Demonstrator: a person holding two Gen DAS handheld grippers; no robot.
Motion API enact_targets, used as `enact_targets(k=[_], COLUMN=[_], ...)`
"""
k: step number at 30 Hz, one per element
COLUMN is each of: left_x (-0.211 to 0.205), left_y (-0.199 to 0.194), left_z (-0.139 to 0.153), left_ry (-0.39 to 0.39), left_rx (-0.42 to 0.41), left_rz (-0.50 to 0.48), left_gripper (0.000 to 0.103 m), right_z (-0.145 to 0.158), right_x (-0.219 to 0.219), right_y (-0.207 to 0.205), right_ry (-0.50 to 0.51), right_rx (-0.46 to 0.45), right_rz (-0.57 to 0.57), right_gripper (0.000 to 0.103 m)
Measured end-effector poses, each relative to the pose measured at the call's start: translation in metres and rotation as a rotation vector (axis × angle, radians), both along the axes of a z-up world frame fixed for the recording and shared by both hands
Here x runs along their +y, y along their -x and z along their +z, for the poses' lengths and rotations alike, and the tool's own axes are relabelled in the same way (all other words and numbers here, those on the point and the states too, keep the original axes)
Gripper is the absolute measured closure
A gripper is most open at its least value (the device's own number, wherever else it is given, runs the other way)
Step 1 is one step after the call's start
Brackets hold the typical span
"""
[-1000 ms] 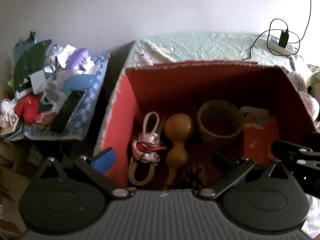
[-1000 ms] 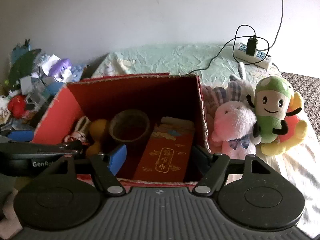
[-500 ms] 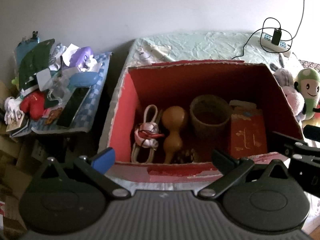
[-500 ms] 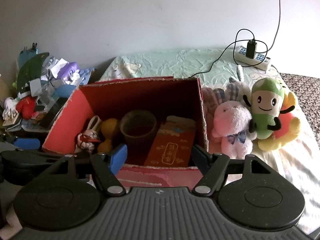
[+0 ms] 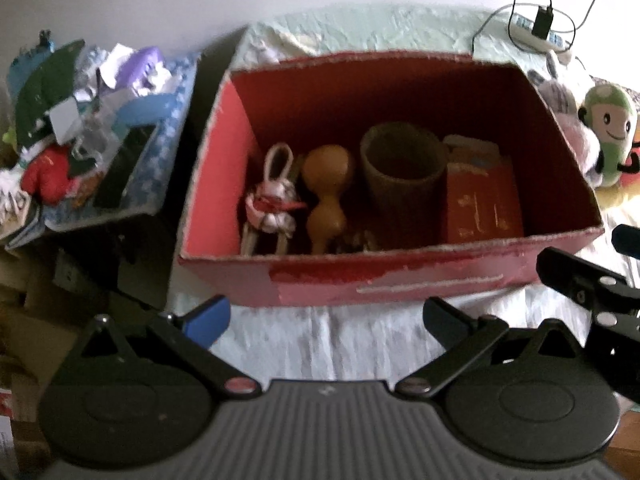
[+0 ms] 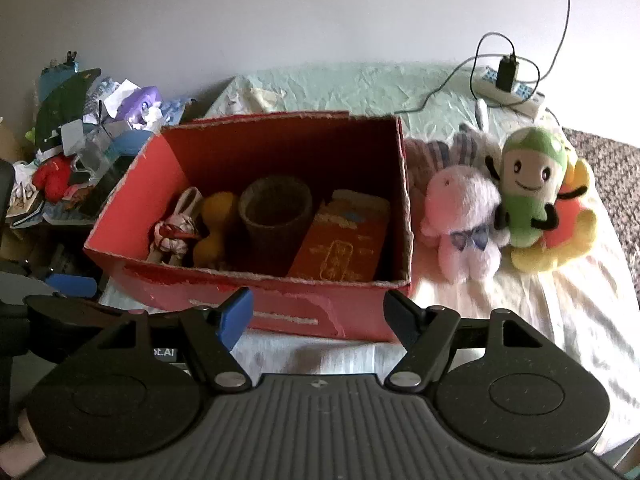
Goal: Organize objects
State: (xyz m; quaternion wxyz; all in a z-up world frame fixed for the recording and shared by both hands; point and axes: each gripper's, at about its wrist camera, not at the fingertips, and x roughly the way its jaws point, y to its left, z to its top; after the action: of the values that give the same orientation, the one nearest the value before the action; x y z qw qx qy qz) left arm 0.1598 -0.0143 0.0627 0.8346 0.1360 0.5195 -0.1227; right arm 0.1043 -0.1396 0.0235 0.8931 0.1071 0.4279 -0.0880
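Observation:
A red cardboard box (image 5: 384, 280) (image 6: 280, 312) stands on the bed. Inside it, left to right, are a knotted pink-white cord (image 5: 272, 204) (image 6: 174, 232), a brown gourd (image 5: 326, 200) (image 6: 216, 228), a dark cup (image 5: 404, 172) (image 6: 276, 216) and a red packet (image 5: 482, 204) (image 6: 344, 240). My left gripper (image 5: 326, 316) is open and empty, in front of the box's near wall. My right gripper (image 6: 318, 308) is open and empty, also just in front of the box. The right gripper also shows at the right edge of the left wrist view (image 5: 592, 292).
A pink plush (image 6: 464, 220), a green plush (image 6: 528, 188) (image 5: 610, 132) and a yellow-red plush (image 6: 568, 232) lie right of the box. A power strip with charger (image 6: 508, 88) (image 5: 540, 32) lies at the back. A cluttered pile of items (image 5: 80, 128) (image 6: 76, 152) sits on the left.
Both grippers have pulled back from over the box, so its whole front wall and white bedsheet now show. Both stay open and empty.

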Motion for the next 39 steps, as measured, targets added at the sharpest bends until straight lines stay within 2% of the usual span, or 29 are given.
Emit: enact_targets(k=[5, 13, 21, 39], left_x=[-0.003, -0.005, -0.007, -0.007], left_y=[0.003, 0.004, 0.003, -0.015], left_z=[-0.009, -0.007, 0.011, 0.020], left_ry=[-0.005, -0.007, -0.002, 0.013], left_rx=[0.027, 0.015, -0.049, -0.098], left_rz=[-0.005, -0.005, 0.000, 0.000], left_gripper=[0.001, 0.001, 0.001, 0.001], right_z=[-0.003, 0.001, 0.015, 0.020], right_x=[-0.002, -0.005, -0.008, -0.005], right_y=[0.002, 0.004, 0.003, -0.016], right_ry=[-0.012, -0.029, -0.013, 0.004], right_rx=[0.003, -0.025, -0.100, -0.144], right_rz=[-0.010, -0.009, -0.006, -0.045], right_gripper=[0.029, 0.029, 0.029, 0.028])
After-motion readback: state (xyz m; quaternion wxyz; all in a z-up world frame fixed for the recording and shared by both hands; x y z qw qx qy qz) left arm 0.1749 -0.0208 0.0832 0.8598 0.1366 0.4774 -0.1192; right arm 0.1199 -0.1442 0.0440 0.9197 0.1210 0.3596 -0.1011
